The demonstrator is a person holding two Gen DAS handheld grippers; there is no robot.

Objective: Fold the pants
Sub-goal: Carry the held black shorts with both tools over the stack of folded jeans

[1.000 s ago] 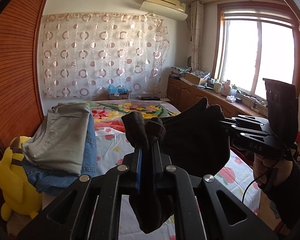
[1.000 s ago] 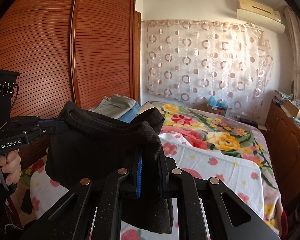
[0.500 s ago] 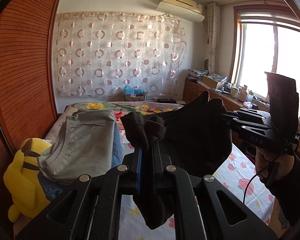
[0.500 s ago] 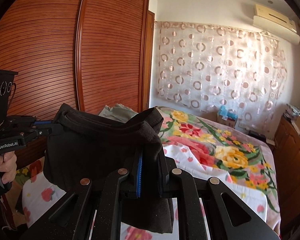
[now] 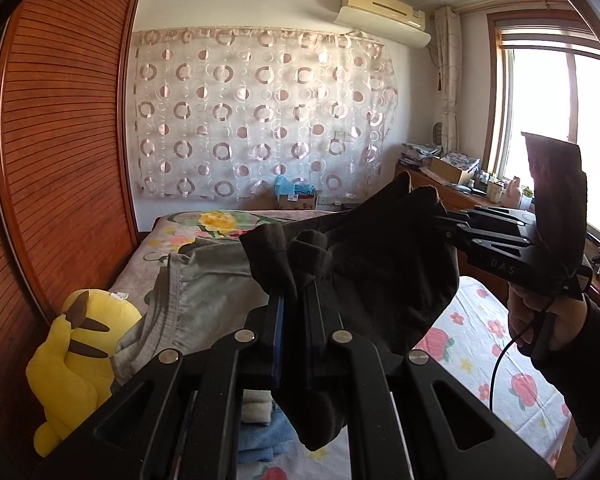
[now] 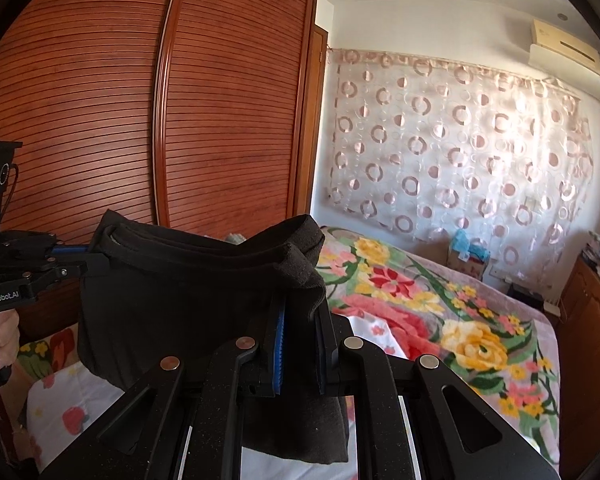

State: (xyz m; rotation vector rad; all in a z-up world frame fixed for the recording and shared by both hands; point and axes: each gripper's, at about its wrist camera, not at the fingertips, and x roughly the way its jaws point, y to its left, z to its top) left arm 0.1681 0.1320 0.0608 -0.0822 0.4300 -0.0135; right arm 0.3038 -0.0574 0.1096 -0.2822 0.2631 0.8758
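The folded black pants (image 5: 380, 268) hang in the air between both grippers, above the bed. My left gripper (image 5: 294, 300) is shut on one end of them. My right gripper (image 6: 300, 300) is shut on the other end; the pants (image 6: 188, 300) drape left toward the left gripper (image 6: 80, 262). In the left wrist view the right gripper (image 5: 444, 220) shows at the right, clamped on the cloth's far end. The pants' lower edge hangs below both grippers.
A pile of folded clothes with grey pants on top (image 5: 196, 296) lies at the bed's left, beside a yellow plush toy (image 5: 76, 356). The bed (image 6: 440, 320) has a floral cover. A wooden wardrobe (image 6: 140, 120) stands left; a cabinet and window (image 5: 560, 128) right.
Both grippers have risen and tilted up with the pants held between them. The bed and the clothes pile sit lower in both views. The grips are unchanged.
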